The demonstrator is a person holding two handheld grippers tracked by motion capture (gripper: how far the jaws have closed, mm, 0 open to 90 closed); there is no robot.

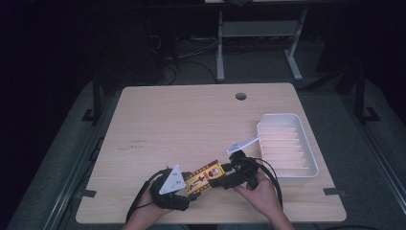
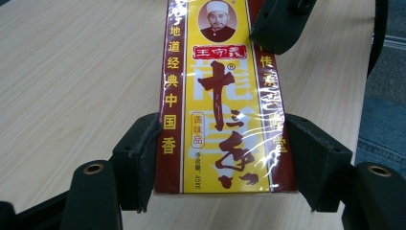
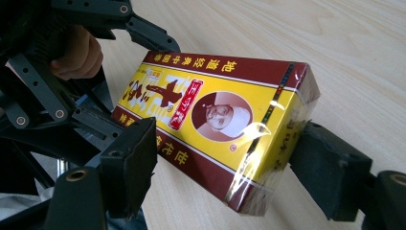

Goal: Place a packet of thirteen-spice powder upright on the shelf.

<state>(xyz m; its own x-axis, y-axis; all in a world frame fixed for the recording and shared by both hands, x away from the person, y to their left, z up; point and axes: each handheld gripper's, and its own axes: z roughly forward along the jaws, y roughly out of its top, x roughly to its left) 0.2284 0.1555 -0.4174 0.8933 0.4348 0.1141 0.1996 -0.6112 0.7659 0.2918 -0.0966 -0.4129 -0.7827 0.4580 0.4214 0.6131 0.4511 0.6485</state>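
Two grippers share one yellow spice box (image 1: 205, 176) at the table's (image 1: 191, 120) near edge: left gripper (image 2: 220, 158) clamped on its near end, right gripper (image 3: 225, 167) on the far end. Likely light, stiff carton; film wrap slippery, so grip the flat long sides.

the box (image 2: 220, 96) is yellow with dark red borders, yellow characters on the borders, large dark red brushwork on the face, and a round portrait under glossy clear wrap. the jaws of both grippers are black. the tray (image 1: 286, 143) is white with ribbed floor. the table (image 1: 191, 120) is pale wood grain. the plate (image 1: 172, 180) is grey.
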